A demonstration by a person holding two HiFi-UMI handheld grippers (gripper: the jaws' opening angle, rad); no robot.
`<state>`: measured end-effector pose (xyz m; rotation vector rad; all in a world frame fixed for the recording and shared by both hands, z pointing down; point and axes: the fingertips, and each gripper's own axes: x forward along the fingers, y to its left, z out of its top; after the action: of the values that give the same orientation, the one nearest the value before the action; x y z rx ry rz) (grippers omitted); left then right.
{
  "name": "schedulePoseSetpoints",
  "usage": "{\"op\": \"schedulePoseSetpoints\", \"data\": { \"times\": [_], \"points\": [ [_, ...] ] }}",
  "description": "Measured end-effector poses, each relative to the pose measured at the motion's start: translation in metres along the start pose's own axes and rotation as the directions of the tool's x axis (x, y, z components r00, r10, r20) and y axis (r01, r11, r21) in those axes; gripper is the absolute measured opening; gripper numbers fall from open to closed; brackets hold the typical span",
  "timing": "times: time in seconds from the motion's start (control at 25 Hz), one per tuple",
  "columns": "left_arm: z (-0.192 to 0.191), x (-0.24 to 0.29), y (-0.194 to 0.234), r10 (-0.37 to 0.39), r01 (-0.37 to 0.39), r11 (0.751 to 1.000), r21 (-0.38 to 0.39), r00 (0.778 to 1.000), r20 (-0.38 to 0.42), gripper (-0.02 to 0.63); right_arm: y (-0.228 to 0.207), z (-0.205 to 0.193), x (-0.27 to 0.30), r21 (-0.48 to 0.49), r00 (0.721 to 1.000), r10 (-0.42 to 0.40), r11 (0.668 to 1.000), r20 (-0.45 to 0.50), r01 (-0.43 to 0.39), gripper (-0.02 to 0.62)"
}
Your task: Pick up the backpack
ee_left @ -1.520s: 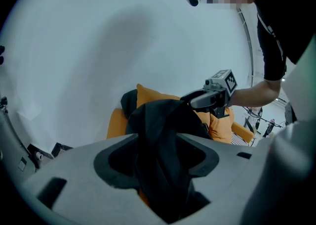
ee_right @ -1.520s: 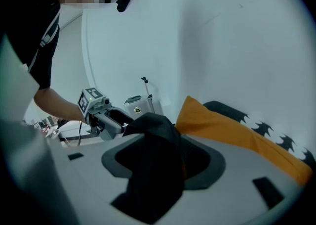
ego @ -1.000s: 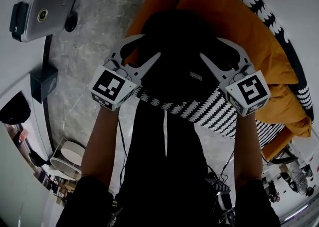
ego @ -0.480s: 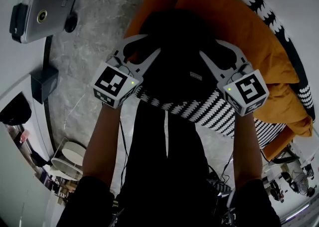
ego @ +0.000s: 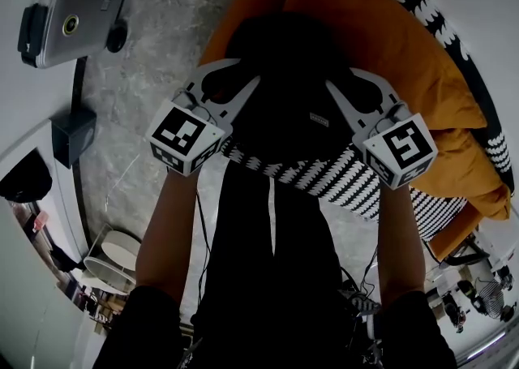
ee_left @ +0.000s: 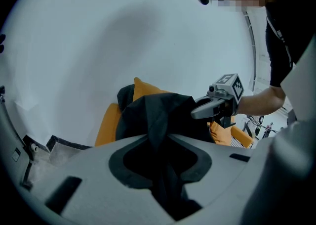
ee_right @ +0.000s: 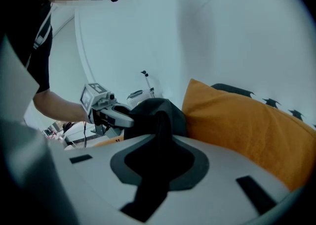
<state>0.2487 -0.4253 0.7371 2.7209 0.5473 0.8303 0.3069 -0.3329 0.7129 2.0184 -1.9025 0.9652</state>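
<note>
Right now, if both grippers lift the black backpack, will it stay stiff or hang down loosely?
Probably floppy: the backpack fabric folds inside the left gripper and the right gripper, whose jaws have just been closing on it. It would likely sag between the two grips. Pinched cloth seems unlikely to slip.

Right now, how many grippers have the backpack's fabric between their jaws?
2. Left gripper pinches the backpack at its left side, right gripper at its right; both have just been closing on its fabric.
</note>
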Motion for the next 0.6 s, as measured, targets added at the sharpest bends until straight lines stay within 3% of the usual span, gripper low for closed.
{"op": "schedulePoseSetpoints", "data": {
  "times": [0.6],
  "points": [
    [0.0, -0.023, -0.067, -0.04, 0.04, 0.999, 0.0, 0.999, -0.011, 0.08, 0.035, -0.019, -0.053, 0.044, 1.0, -0.007, 0.999, 0.031, 0.006, 0.052]
  ]
}}
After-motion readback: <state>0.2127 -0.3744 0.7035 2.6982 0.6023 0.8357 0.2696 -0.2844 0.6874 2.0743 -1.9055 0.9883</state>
